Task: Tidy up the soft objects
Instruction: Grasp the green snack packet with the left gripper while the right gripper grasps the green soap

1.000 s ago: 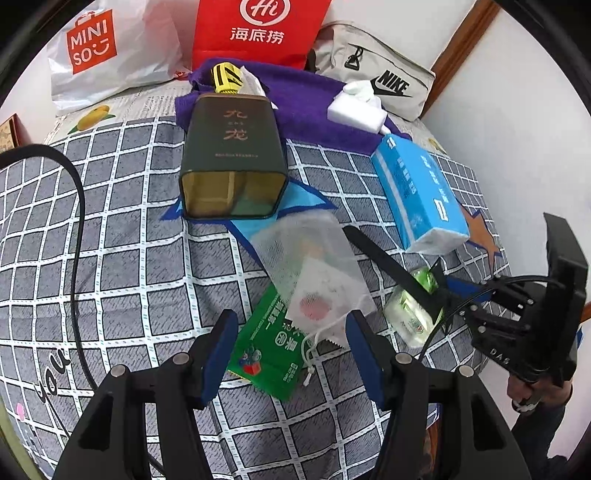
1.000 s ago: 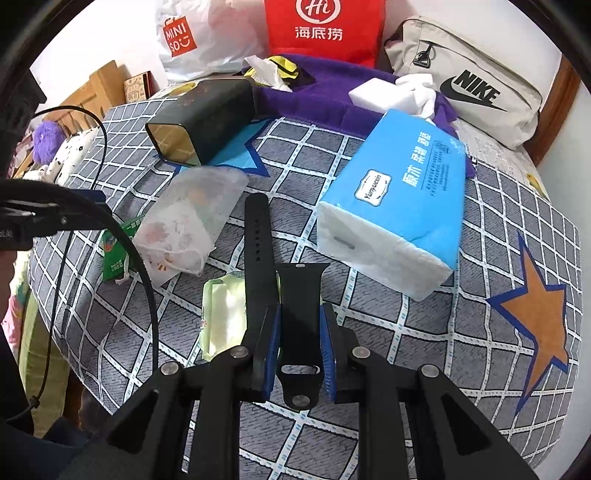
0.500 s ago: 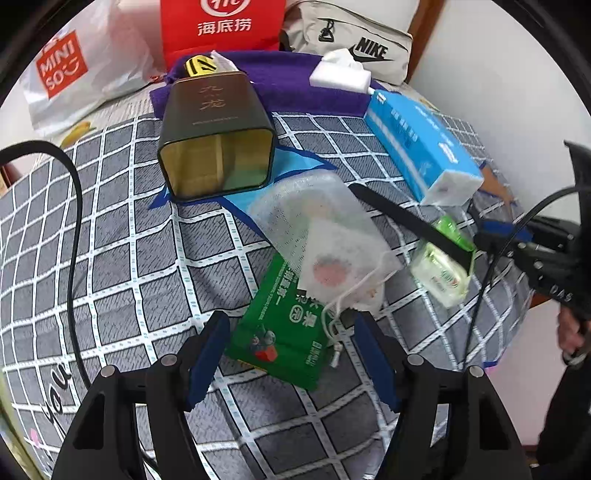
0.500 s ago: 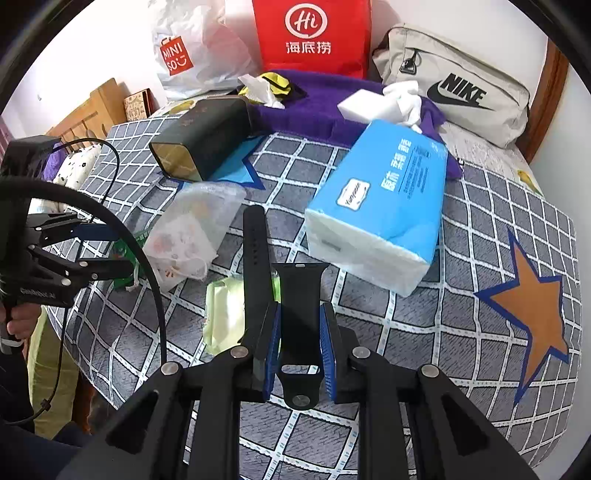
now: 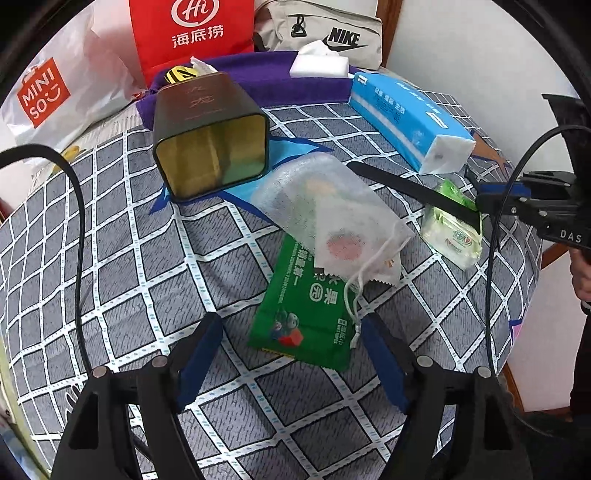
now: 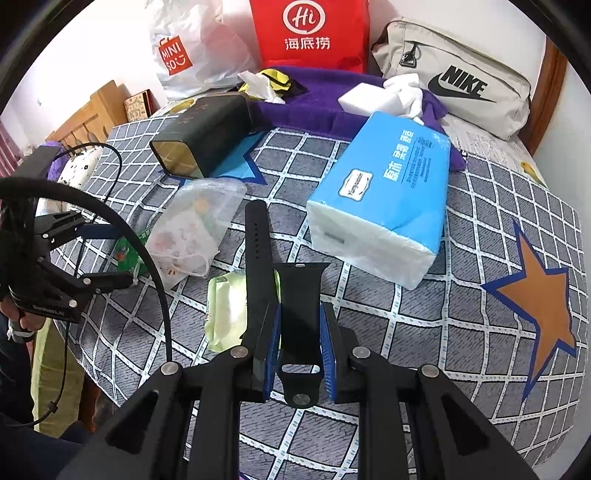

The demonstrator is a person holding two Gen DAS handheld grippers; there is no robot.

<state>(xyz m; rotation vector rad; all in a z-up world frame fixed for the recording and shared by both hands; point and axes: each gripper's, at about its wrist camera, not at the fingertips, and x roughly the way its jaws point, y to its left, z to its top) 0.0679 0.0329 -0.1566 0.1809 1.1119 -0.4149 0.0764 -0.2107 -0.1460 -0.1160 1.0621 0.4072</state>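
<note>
My left gripper [image 5: 291, 332] hangs over a green wipes packet [image 5: 295, 317] on the checked bedspread. Its jaws are opening, astride the packet's near end without touching it. A white mesh drawstring pouch [image 5: 332, 214] lies across the packet's far end. My right gripper [image 6: 300, 314] is shut on a short black watch strap [image 6: 301, 295], and a longer strap piece [image 6: 256, 243] sticks forward beside its left finger. Under the straps lies a pale green wet-wipes pack [image 6: 225, 310]. A blue tissue pack [image 6: 384, 206] rests to the right of it.
A dark open tin box [image 5: 210, 140] lies on its side behind the pouch. Behind it are a purple towel [image 5: 266, 77], a white sponge [image 5: 319, 66], a red bag [image 5: 192, 33], a Miniso bag [image 5: 55, 88] and a grey Nike pouch [image 6: 461, 81]. The bed edge drops off on the right.
The left gripper's jaws have spread wider and it has rolled and sunk a little over the green packet. The right gripper keeps its hold on the strap.
</note>
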